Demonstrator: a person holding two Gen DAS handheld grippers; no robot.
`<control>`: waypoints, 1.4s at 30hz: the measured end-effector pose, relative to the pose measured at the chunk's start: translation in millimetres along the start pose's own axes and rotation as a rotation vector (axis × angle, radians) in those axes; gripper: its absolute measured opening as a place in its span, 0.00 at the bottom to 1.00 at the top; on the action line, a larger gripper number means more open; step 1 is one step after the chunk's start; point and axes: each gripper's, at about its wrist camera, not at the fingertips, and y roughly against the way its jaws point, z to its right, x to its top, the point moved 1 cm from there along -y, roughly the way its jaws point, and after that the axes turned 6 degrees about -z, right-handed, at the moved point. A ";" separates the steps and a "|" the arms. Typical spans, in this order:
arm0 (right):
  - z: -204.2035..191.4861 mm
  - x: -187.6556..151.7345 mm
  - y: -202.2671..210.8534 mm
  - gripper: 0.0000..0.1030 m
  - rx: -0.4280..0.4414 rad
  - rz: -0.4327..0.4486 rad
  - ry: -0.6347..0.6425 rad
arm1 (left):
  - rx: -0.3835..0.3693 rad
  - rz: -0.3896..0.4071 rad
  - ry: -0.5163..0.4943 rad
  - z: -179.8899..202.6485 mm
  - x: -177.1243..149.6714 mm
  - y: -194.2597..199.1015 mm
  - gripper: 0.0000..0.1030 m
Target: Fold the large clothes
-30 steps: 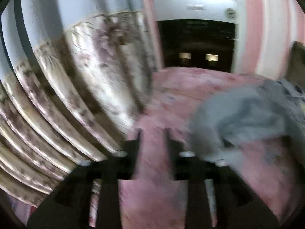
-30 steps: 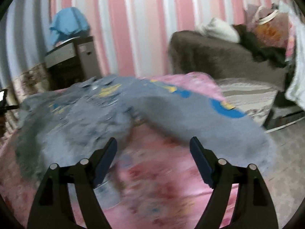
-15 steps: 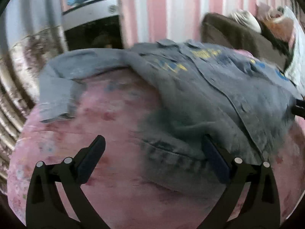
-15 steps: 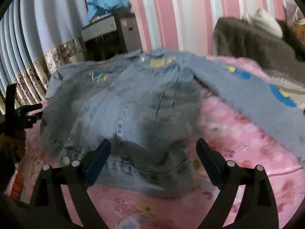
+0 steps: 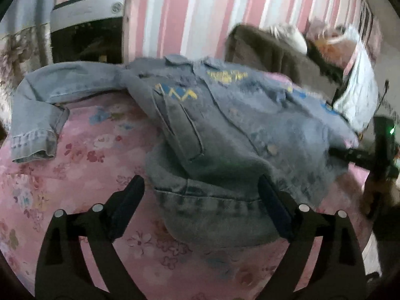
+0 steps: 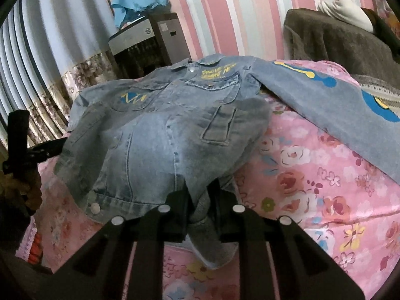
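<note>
A light-blue denim jacket (image 5: pixel 225 125) (image 6: pixel 162 125) with yellow lettering lies front-up on a pink floral bedspread (image 5: pixel 75 187) (image 6: pixel 312 187), sleeves spread to both sides. My left gripper (image 5: pixel 202 195) stands wide over the jacket's bottom hem; its jaws are closing, the hem lies between them, and the pads do not press on it. My right gripper (image 6: pixel 200 200) is closing, with a bunched fold of the hem pinched between its fingers. Each gripper also shows in the other's view: the left gripper (image 6: pixel 37 150) at the jacket's left edge, the right gripper (image 5: pixel 350 153) at its right.
A grey cabinet (image 6: pixel 147 37) with a blue cloth (image 6: pixel 137 2) on top stands against the striped wall behind the bed. A floral-edged curtain (image 6: pixel 37 62) hangs at the left. A brown-covered seat (image 6: pixel 337 35) piled with clothes stands at the right.
The left gripper swung from the curtain round to the jacket's hem and its jaws spread wide. The right gripper dropped onto the hem and closed on a fold of denim.
</note>
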 end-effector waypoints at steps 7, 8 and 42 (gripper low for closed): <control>-0.5 -0.5 1.7 0.16 -0.002 0.007 -0.016 | 0.052 0.037 0.019 -1.0 5.3 13.2 0.97; -1.0 -0.8 1.6 0.16 -0.004 0.007 -0.017 | 0.067 0.046 0.032 -3.8 5.3 17.5 0.97; 68.5 231.7 -110.3 0.76 -0.164 -0.034 -0.024 | 0.310 -0.114 0.025 -76.5 219.5 -158.6 0.72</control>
